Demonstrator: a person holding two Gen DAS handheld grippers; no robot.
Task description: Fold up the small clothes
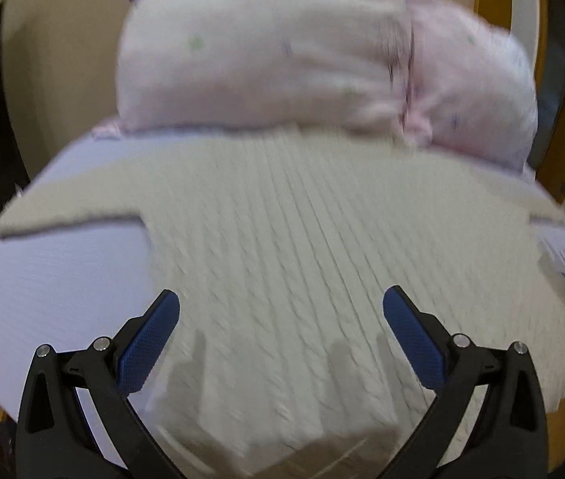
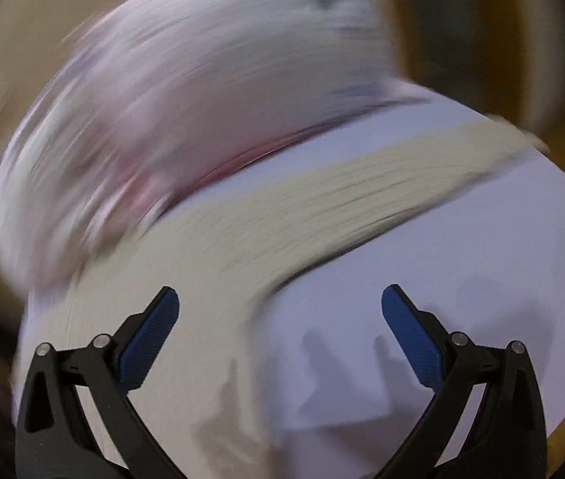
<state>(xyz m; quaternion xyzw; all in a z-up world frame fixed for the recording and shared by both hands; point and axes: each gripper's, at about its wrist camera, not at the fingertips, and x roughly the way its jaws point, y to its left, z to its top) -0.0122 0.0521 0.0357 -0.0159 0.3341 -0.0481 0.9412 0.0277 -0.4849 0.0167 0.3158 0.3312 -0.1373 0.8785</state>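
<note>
White bed sheet (image 1: 55, 279) covers bed. Pink patterned pillow (image 1: 282, 60) at far edge. Cream knitted sweater (image 1: 282, 239) flat in middle, touching pillow. Left claw (image 1: 281, 299) released above sweater; right claw (image 2: 280, 299) released above sheet, view blurred.

A pale lavender bed sheet (image 1: 55, 279) carries a cream ribbed garment (image 1: 282, 239) and pink pillow (image 1: 262, 60).

Left tool (image 1: 281, 299), right tool (image 2: 280, 299), black arms, blue textured pads, seemingly silver screws

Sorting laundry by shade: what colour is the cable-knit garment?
Cream-white cable-knit sweater, clearest in the left wrist view.
</note>
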